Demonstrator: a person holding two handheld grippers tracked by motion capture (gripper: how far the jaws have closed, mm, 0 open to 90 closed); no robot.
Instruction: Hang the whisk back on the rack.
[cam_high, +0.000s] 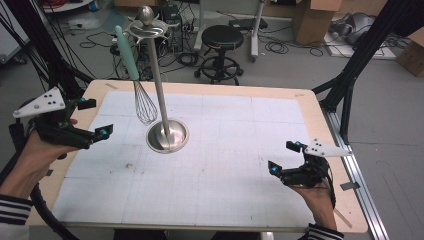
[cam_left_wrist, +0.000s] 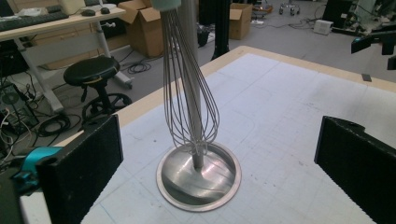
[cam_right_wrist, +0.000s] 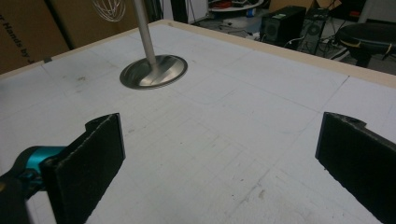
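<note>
Whisk (cam_high: 141, 95) hangs from steel utensil stand (cam_high: 167, 135), mid-table (cam_high: 310, 107). Left gripper (cam_high: 96, 117) at left edge, jaws wide, empty. Right gripper (cam_high: 284, 156) near right, wide, empty.

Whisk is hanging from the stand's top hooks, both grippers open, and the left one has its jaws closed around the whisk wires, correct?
Not quite. The left gripper holds nothing: in the left gripper view its jaws stand wide apart, the whisk between them but farther off, untouched. The rest is right: it hangs from the stand, and the right gripper is open.

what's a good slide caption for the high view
Whisk hanging from a steel utensil stand on a gridded table, open left gripper and right gripper at either side.
</note>
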